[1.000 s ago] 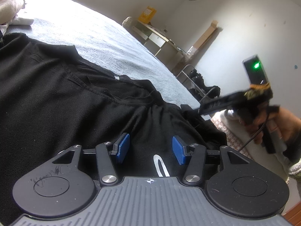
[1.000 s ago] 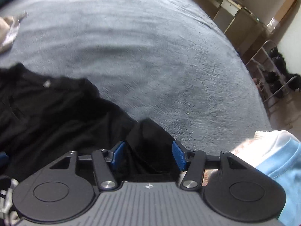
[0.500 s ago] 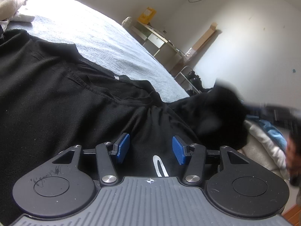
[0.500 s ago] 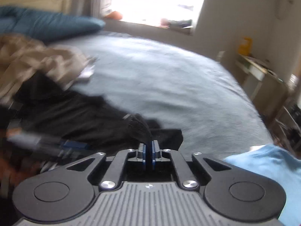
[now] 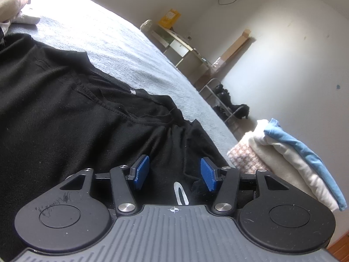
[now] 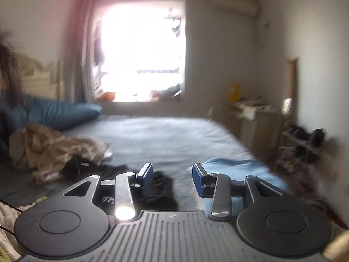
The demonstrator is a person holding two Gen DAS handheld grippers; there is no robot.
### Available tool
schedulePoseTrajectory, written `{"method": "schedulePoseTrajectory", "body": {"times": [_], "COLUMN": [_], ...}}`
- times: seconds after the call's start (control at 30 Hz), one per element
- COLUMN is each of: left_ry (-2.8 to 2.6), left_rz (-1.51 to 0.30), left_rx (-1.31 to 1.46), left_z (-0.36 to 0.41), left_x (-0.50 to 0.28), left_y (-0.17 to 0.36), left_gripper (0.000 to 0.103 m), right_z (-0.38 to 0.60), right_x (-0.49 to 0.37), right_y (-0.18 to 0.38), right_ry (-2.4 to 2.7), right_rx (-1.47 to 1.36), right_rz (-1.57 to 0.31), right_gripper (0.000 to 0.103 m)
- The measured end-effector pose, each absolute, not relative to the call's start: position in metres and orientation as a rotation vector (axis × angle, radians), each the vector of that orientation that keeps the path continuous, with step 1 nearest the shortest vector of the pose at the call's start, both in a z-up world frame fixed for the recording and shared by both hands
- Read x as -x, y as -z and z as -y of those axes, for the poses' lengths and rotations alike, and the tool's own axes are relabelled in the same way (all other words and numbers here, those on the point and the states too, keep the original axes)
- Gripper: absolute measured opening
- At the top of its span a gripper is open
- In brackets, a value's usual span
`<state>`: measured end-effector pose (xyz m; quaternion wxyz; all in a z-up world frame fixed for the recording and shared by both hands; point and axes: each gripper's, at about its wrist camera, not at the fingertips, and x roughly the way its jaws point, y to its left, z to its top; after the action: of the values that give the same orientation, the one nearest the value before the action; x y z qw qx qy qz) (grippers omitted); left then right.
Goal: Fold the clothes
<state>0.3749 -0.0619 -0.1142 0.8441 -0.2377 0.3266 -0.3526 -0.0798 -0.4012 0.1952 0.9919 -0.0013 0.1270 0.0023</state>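
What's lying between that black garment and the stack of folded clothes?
Nothing. In the left wrist view, the black garment reaches right up to the folded stack, with only grey bed cover behind them.

One black garment [image 5: 65, 113] is seen spread on one grey bed [image 5: 122, 43]. Three folded items are counted in one stack [image 5: 290, 159] at the bed's corner. One crumpled beige heap [image 6: 54, 148] and one blue pillow [image 6: 56, 113] are seen. Two grippers are counted, the left gripper [image 5: 174, 172] and the right gripper [image 6: 172, 179].
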Motion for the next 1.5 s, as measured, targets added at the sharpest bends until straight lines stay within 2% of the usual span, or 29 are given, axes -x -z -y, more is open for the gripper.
{"method": "schedulePoseTrajectory", "body": {"times": [0.1,0.2,0.27,0.37,0.5,0.7,0.83,0.87,0.93,1.27,1.4,1.5], "left_ry": [0.697,0.671,0.658,0.632,0.605,0.578,0.576,0.574,0.578,0.608,0.605,0.597], "left_rz": [-0.721,-0.779,-0.812,-0.857,-0.879,-0.904,-0.899,-0.899,-0.899,-0.899,-0.903,-0.896], "left_rx": [0.467,0.435,0.395,0.348,0.349,0.328,0.297,0.291,0.286,0.288,0.306,0.308], "left_z": [0.067,0.074,0.082,0.095,0.104,0.114,0.116,0.117,0.116,0.11,0.108,0.109], "left_x": [-0.368,-0.355,-0.345,-0.335,-0.335,-0.343,-0.342,-0.342,-0.342,-0.345,-0.346,-0.345], "left_y": [0.1,0.088,0.082,0.078,0.081,0.09,0.09,0.09,0.09,0.091,0.093,0.095], "left_gripper": [0.053,0.053,0.053,0.053,0.053,0.051,0.048,0.048,0.047,0.044,0.044,0.044], "right_z": [0.405,0.395,0.385,0.37,0.352,0.34,0.338,0.339,0.341,0.344,0.34,0.341], "right_x": [0.111,0.083,0.039,-0.057,-0.162,-0.279,-0.328,-0.331,-0.324,-0.208,-0.207,-0.251], "right_y": [-0.185,-0.14,-0.101,-0.042,0.002,0.032,0.052,0.056,0.061,0.053,0.031,0.021], "right_ry": [0.012,-0.101,-0.201,-0.258,-0.17,-0.084,-0.053,-0.054,-0.067,-0.273,-0.259,-0.244], "right_rx": [0.037,0.061,0.018,-0.088,-0.036,-0.065,-0.083,-0.083,-0.078,0.027,0.064,-0.037], "right_rz": [-0.23,-0.263,-0.294,-0.444,-0.51,-0.609,-0.695,-0.728,-0.766,-0.77,-0.666,-0.655], "right_gripper": [0.043,0.043,0.043,0.043,0.043,0.043,0.038,0.033,0.017,0.016,0.016,0.018]}}
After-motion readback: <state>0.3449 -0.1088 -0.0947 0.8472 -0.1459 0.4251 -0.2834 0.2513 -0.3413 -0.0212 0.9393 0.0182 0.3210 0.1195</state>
